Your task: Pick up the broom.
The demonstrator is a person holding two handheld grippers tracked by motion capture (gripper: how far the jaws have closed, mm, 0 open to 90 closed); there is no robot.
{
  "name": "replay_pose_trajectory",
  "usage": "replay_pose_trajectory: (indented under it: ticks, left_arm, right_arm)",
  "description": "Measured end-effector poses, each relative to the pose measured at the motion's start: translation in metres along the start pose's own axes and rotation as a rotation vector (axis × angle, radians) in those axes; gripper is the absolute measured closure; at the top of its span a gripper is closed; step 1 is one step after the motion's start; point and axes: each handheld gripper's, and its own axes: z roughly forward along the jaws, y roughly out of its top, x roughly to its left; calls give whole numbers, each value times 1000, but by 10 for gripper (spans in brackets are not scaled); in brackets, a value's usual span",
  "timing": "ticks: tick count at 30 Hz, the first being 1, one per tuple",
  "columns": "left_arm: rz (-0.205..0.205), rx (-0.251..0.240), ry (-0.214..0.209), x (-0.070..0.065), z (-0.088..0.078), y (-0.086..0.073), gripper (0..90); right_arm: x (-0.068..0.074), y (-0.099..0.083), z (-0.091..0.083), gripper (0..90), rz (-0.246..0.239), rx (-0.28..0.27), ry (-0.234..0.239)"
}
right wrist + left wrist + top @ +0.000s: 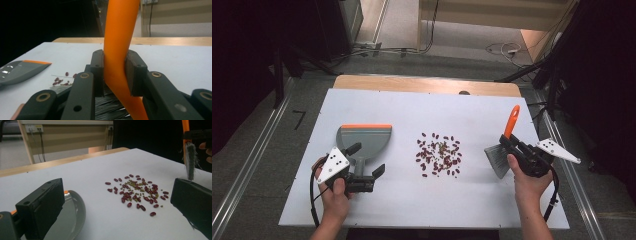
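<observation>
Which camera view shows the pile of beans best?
The left gripper view: the beans lie close and whole. The high view shows them small at mid-table; the right gripper view catches a few at the pile's edge.

One grey dustpan (364,140) lies at nine o'clock and one orange-handled brush (505,145) at three. One heap of red and green beans (439,154), too many to count, sits at centre.

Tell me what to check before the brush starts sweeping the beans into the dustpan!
1. Right claw shut on the brush handle: ok.
2. Brush bristles point down toward the table: ok.
3. Beans lie in one pile between brush and dustpan: ok.
4. Dustpan lies flat: ok.
5. Left claw holds the dustpan handle: not ok, jaws open.
6. Dustpan's open edge faces the beans: not ok, it faces away from the person.
</observation>
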Motion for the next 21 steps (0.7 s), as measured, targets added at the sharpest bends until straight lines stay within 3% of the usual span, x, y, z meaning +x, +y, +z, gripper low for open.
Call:
replay_pose_trajectory:
  ticks: [8,21]
  left_arm:
    - [11,-4,-34,-12,8,8,0]
    - [1,10,-108,-32,34,14,0]
  right_arm:
    - [16,5,2,694,-24,-18,33]
    - [57,11,17,694,-56,-22,129]
